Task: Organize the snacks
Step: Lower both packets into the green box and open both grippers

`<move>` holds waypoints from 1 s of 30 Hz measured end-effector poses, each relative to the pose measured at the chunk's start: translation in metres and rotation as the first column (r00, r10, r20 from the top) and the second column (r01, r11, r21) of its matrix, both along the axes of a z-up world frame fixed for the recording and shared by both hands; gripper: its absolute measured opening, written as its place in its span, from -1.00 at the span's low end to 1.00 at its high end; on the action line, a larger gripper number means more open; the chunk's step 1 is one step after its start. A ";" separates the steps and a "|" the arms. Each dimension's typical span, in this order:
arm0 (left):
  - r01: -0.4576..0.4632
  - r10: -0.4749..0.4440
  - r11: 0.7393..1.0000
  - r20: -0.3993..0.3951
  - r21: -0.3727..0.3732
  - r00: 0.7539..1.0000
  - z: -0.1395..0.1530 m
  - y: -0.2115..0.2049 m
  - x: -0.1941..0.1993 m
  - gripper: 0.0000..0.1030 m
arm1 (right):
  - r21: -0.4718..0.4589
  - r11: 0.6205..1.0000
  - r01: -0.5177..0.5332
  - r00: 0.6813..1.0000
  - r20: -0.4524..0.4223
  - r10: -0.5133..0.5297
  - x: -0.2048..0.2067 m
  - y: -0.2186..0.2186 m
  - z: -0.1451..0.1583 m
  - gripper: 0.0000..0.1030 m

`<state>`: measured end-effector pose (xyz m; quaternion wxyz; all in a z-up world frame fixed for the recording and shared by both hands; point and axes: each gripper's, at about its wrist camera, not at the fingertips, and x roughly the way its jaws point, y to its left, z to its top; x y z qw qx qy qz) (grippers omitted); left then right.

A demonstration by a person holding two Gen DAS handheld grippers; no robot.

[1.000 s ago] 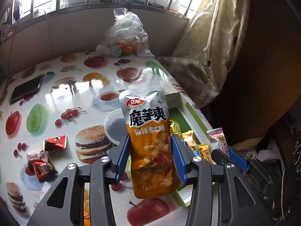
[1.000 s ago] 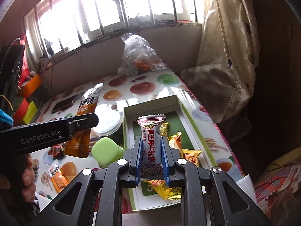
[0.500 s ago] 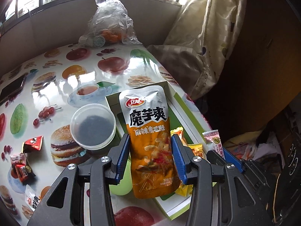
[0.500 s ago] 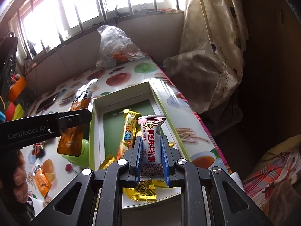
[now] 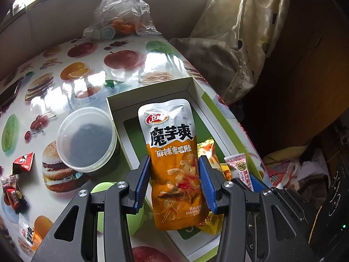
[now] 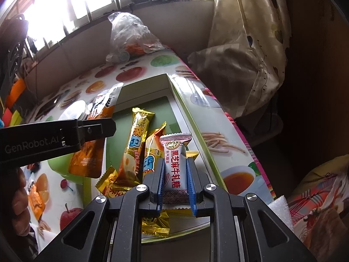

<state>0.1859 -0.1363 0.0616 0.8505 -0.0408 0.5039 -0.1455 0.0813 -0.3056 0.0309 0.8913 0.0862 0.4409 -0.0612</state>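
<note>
Two snacks hang over the box (image 5: 197,91), and either could miss it. The left tool (image 5: 174,183) is clamped on the lower half of an orange pouch (image 5: 172,152), whose long silver top stands free above the blue pads; let go from this height, the top-heavy, slick pouch could tip to the tool's left, over the near wall and onto the lidded tub (image 5: 86,138) or the green cup (image 5: 115,207) just beside the box. The right tool (image 6: 175,182) is closed on a pink nougat bar (image 6: 175,163), held upright by its middle. Below and ahead of it the near end of the box is crowded with gold bars (image 6: 136,144) and gold sweets (image 6: 156,223); a drop here would likely land the bar on top of them, and it could slide off the pile. The two tools are also near each other, the left one crossing just to the right tool's left, so a careless swing could knock the pouch. More wrapped sweets (image 5: 23,161) lie on the desk (image 5: 91,50) well to the left tool's left, not yet gathered.
</note>
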 end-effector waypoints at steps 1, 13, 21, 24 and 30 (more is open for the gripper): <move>0.002 -0.002 1.000 -0.001 0.001 1.000 -0.001 -0.001 0.001 -0.12 | -0.002 1.000 -0.002 1.000 -0.002 0.002 0.001 0.000 -0.001 -0.65; 0.015 -0.016 0.998 0.000 0.054 1.000 -0.008 -0.014 0.004 -0.10 | -0.024 1.000 0.004 1.000 0.006 -0.004 0.004 -0.001 -0.005 -0.65; 0.025 -0.024 0.998 -0.003 0.057 1.000 -0.010 -0.016 0.005 -0.10 | -0.027 1.000 0.005 1.000 0.009 -0.004 0.005 0.000 -0.006 -0.60; 0.024 -0.024 0.998 -0.004 0.059 1.000 -0.011 -0.017 0.005 -0.10 | -0.025 1.000 0.008 1.000 0.006 -0.007 0.005 0.000 -0.007 -0.59; 0.024 -0.024 0.998 -0.002 0.061 1.000 -0.011 -0.018 0.006 -0.10 | -0.025 1.000 0.010 1.000 0.005 -0.010 0.006 -0.001 -0.009 -0.55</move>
